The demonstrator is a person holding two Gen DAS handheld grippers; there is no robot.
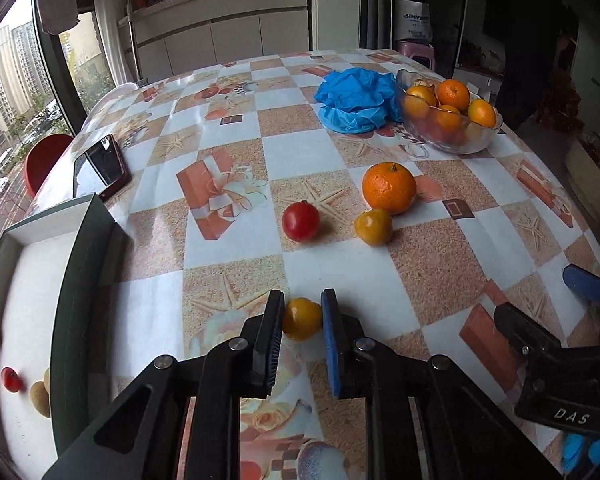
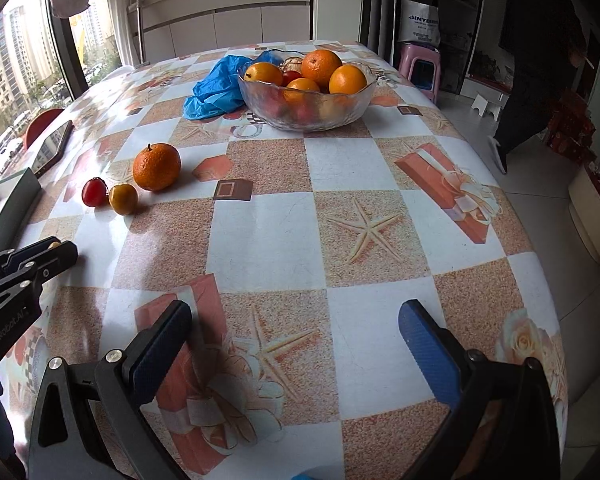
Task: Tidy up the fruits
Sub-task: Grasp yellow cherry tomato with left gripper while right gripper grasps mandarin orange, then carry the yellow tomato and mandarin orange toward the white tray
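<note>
My left gripper (image 1: 302, 304) is shut on a small yellow-orange fruit (image 1: 301, 319) that rests on the tablecloth near the front edge. Beyond it lie a red tomato (image 1: 300, 221), a second small yellow fruit (image 1: 373, 227) and a large orange (image 1: 389, 188). The right wrist view shows the same three: the tomato (image 2: 94, 192), the yellow fruit (image 2: 123, 199) and the orange (image 2: 156, 167). A green box with a white floor (image 1: 40, 272) at the left holds a few small fruits. My right gripper (image 2: 296, 312) stands open over bare tablecloth with nothing between its fingers.
A glass bowl (image 2: 308, 120) with several oranges stands at the back, and a crumpled blue plastic bag (image 2: 216, 88) lies beside it. A phone (image 1: 100, 168) rests near the left table edge behind the box. A pink stool (image 2: 420, 60) stands beyond the table.
</note>
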